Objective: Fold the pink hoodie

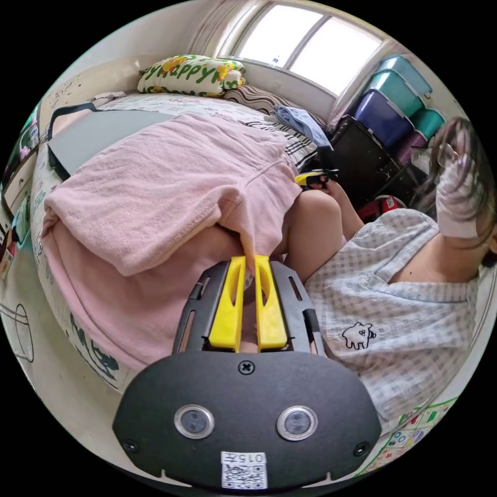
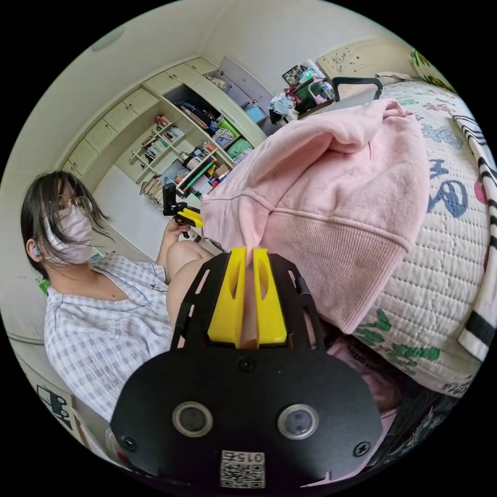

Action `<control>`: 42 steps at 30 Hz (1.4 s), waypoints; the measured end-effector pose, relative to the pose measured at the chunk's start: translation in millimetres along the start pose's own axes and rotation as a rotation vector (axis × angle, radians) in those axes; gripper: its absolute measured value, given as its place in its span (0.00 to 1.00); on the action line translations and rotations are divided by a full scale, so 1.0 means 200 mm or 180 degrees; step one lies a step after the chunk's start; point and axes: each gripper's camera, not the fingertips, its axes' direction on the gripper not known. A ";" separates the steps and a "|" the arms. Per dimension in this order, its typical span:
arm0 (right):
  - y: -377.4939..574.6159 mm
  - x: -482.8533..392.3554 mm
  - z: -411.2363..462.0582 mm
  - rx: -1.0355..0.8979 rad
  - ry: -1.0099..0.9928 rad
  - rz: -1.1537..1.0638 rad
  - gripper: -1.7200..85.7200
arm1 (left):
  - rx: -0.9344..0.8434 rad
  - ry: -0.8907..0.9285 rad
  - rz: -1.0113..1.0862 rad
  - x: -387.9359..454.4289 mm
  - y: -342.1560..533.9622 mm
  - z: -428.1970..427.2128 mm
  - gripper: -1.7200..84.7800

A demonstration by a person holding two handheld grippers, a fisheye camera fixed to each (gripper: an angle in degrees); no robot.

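A: Left gripper (image 1: 249, 260) first, how's it look?

B: Yellow jaws nearly together w/ a thin edge of the pink hoodie (image 1: 171, 191) pinched between the tips, so clenched on the fabric. Hem drops straight into the jaws

A: And the right gripper (image 2: 245, 252)?

B: Same story, jaws close, a fold of the hoodie (image 2: 336, 196) clamped at the tips, ribbed hem just beside it. In the left gripper view the right gripper (image 1: 312, 178) shows small, past the hoodie edge, by the person's knee (image 1: 316, 207). In the right gripper view the left one (image 2: 187, 216) sits in the person's hand, too small to judge its jaws there

A: Where's the hoodie itself?

B: Bunched on the bed (image 2: 445, 243), draped over the edge of the printed quilt, part lifted toward both grippers

A: Anything hard to read?

B: Hood and sleeves, can't tell, buried in the folds. Grey flat thing (image 1: 98, 134) on the bed behind is partly covered by the hoodie. Pillow (image 1: 191, 75) near the window (image 1: 310, 41)
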 end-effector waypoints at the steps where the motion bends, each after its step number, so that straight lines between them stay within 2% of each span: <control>1: 0.04 0.00 -0.04 0.0104 -0.0056 -0.0008 0.03 | 0.0016 0.0043 0.0132 0.05 0.01 -0.02 0.04; 4: 0.16 0.00 -0.17 0.0521 -0.0117 -0.0040 0.04 | 0.0322 -0.0098 0.0703 0.25 0.06 -0.13 0.05; 7: 0.29 0.01 -0.29 0.0958 0.0381 0.0237 0.07 | 0.0715 -0.0469 0.0812 0.40 -0.03 -0.24 0.08; 10: 0.40 0.01 -0.34 0.1304 0.0977 0.0432 0.11 | 0.0802 -0.0518 0.0685 0.45 -0.31 -0.25 0.13; 15: 0.46 0.07 -0.34 0.1371 0.1222 0.0542 0.15 | 0.0882 -0.0803 0.1076 0.62 -0.93 -0.09 0.13; 18: 0.46 0.11 -0.31 0.1335 0.1188 0.0519 0.15 | 0.0656 -0.1089 0.1118 0.65 -1.41 0.15 0.12; 20: 0.46 0.14 -0.28 0.1305 0.0889 0.0390 0.13 | 0.0542 -0.1410 0.0942 0.62 -1.79 0.38 0.12; 22: 0.45 0.16 -0.24 0.1200 0.0755 0.0318 0.13 | 0.0356 -0.1517 0.0852 0.58 -2.07 0.58 0.12; 26: 0.50 0.21 -0.25 0.1264 0.0709 0.0303 0.12 | -0.0384 -0.1426 0.0627 0.48 -2.59 1.03 0.11; 29: 0.55 0.28 -0.28 0.1342 0.0482 0.0354 0.12 | -0.0648 -0.1239 0.0586 0.45 -2.82 1.26 0.12; 33: 0.60 0.34 -0.31 0.1391 0.0217 0.0341 0.10 | -0.1193 -0.1659 0.0575 0.36 -2.97 1.49 0.12; 35: 0.61 0.35 -0.33 0.1379 0.0173 0.0271 0.08 | -0.1163 -0.1332 0.0548 0.31 -3.01 1.51 0.11; 39: 0.61 0.35 -0.34 0.1284 0.0238 0.0181 0.07 | -0.1121 -0.1081 0.0488 0.28 -3.03 1.50 0.10; 42: 0.64 0.35 -0.33 0.1295 0.0203 0.0100 0.08 | -0.1154 -0.0984 0.0486 0.27 -3.05 1.49 0.13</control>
